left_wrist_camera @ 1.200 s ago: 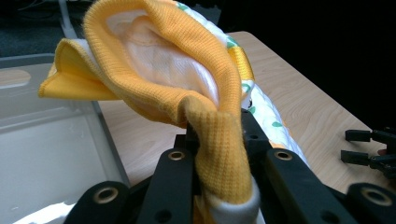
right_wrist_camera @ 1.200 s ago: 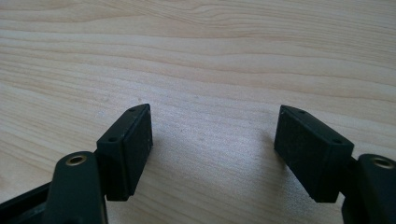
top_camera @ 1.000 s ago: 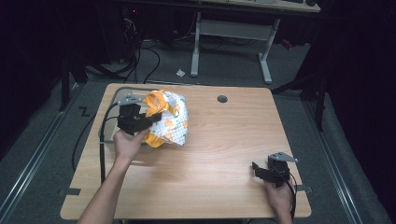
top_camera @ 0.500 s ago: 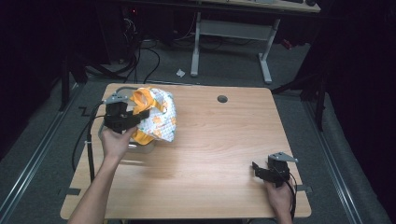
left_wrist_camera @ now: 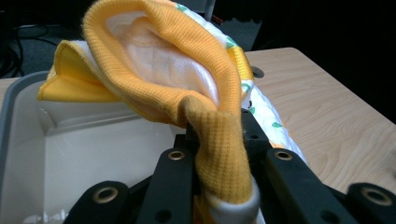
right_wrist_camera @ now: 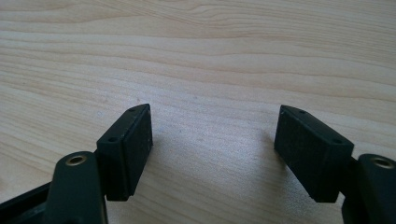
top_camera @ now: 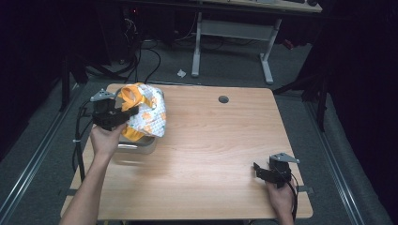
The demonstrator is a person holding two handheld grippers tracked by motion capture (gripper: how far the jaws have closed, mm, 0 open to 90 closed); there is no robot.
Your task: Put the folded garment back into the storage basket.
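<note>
- High view: the left hand-held gripper [top_camera: 123,114] holds a small orange-and-white printed garment [top_camera: 146,116] at the far left of the wooden surface [top_camera: 211,150]. The cloth is bunched and hangs above a pale grey bin [top_camera: 139,145] that stands just under it. The right hand-held gripper [top_camera: 259,171] rests near the front right corner, well apart from the garment, with nothing near its jaws. A round cable hole [top_camera: 223,99] sits toward the far edge.
- Left gripper view: the jaws are clamped tight on the garment's orange ribbed cuff [left_wrist_camera: 223,154], which is pinched into a narrow fold between them. The rest of the garment [left_wrist_camera: 154,65] loops up and over ahead of the jaws. Below and to the left lies the open bin [left_wrist_camera: 18,140], its white inside empty as far as can be seen.
- Right gripper view: the right hand-held gripper [right_wrist_camera: 212,149] stands wide, its two pads [right_wrist_camera: 135,144] apart over bare wood, holding nothing.
- Progress, as a judgement: the garment is picked up and brought over the bin, so the carrying looks nearly done. What is left is to lower it inside and let go; part of the cloth hangs past the bin's right rim and may need tucking in.
</note>
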